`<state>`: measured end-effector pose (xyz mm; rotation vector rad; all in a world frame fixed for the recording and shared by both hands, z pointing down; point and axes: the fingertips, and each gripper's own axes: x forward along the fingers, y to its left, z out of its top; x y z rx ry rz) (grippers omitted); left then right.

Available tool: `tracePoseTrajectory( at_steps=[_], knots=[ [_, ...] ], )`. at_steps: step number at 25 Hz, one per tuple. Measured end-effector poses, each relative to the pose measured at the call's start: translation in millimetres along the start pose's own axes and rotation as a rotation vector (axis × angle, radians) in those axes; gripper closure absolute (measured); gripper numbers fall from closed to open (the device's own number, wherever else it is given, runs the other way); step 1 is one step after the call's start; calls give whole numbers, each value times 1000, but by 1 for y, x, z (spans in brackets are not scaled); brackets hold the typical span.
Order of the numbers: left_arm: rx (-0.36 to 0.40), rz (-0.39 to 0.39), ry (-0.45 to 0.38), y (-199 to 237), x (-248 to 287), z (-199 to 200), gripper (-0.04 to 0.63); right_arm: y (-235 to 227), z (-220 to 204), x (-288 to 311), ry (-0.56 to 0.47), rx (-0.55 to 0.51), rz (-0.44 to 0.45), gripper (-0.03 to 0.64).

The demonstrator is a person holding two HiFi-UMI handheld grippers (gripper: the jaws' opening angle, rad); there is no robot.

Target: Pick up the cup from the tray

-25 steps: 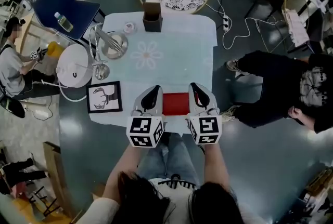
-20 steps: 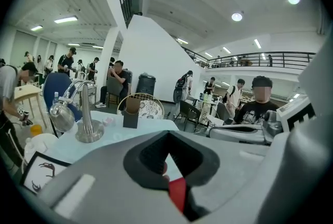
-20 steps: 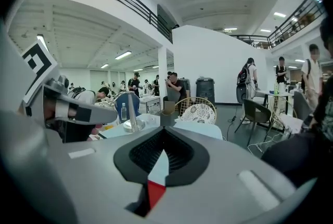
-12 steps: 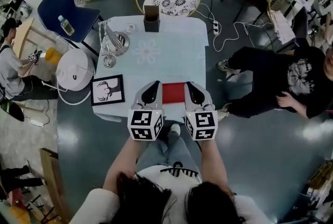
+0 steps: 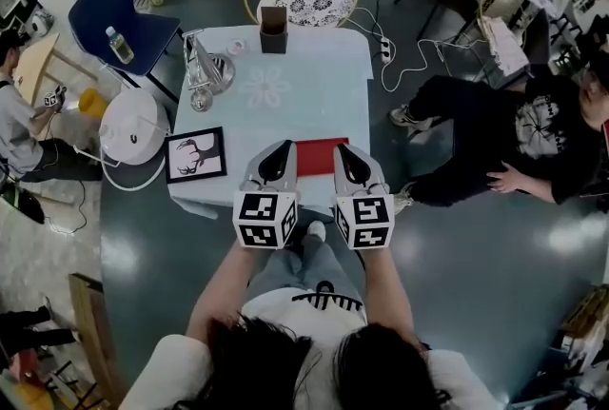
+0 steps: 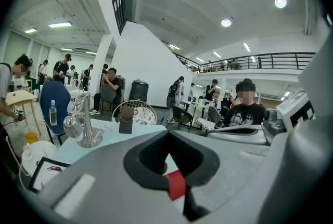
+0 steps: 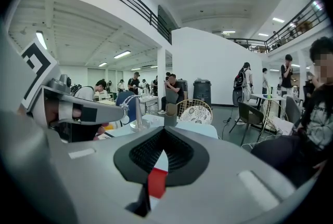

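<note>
Both grippers sit at the near edge of the counter (image 5: 319,99), flanking the red mat (image 5: 316,154). The left gripper (image 5: 279,151) is touching or just over the mat's left edge, the right gripper (image 5: 344,151) its right edge.

Left gripper: jaws together, tips meeting, nothing between them. Only a sliver of the red mat shows through the gap. Right gripper: same, closed and empty, with red visible past the tips.

The 2 marker cubes face up toward the head camera, and the forearms run straight back from them.

The cup is well apart from both grippers. It's a clear glass cup (image 5: 199,100), beyond the red mat and off to its left, right beside the metal rack (image 5: 197,56) on the round metal tray (image 5: 222,75). Can't tell if it hangs from the rack or stands at its foot. In the left gripper view it looks like a rounded glass bulb against the rack's post.

Other items, relative to the red mat:
- Black picture frame (image 5: 195,155) with a deer drawing, just left of it at the counter's left edge.
- Dark brown box (image 5: 273,28), straight beyond it at the far edge.
- Small round item (image 5: 235,45) left of the box, too small to identify.

1 person (image 5: 495,127) sits on the floor to the right of the counter.
</note>
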<state>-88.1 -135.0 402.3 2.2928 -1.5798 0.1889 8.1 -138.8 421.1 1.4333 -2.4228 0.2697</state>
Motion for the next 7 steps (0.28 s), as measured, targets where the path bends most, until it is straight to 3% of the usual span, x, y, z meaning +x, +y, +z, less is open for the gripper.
tracePoseTrajectory(
  at_steps=[7],
  knots=[
    [4, -4, -10, -8, -2, 6, 595, -3, 2, -8, 5, -4, -1, 597]
  ],
)
